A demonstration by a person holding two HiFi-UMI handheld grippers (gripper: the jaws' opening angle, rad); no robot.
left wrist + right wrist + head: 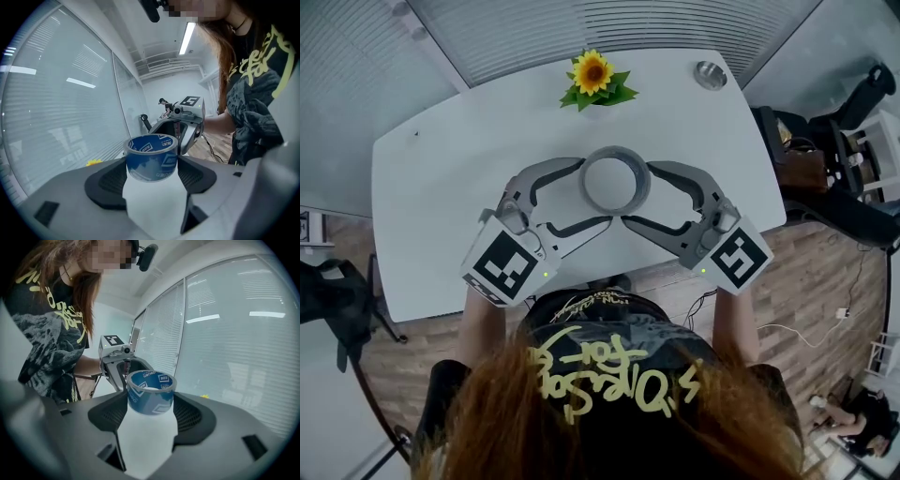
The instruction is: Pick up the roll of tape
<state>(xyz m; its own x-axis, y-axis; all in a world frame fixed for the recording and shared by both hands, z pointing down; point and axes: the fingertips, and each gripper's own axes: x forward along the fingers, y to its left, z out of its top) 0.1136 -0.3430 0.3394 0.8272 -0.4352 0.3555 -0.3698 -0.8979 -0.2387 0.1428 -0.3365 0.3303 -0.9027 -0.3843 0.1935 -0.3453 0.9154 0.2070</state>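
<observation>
- Head view: left gripper and right gripper meet over the white rounded table, each clamped on one side of the roll of blue-printed tape.
- Left gripper view: both black pads press the upright roll, which is held over the table.
- Right gripper view: its jaws pinch the roll likewise, with the table beneath.

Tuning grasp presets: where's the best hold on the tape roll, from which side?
Likely its outer curved wall, approached level from the side: the roll of tape is hole-up, so the wall faces the jaws. The left gripper and right gripper each clamp it so, from opposite sides.
</observation>
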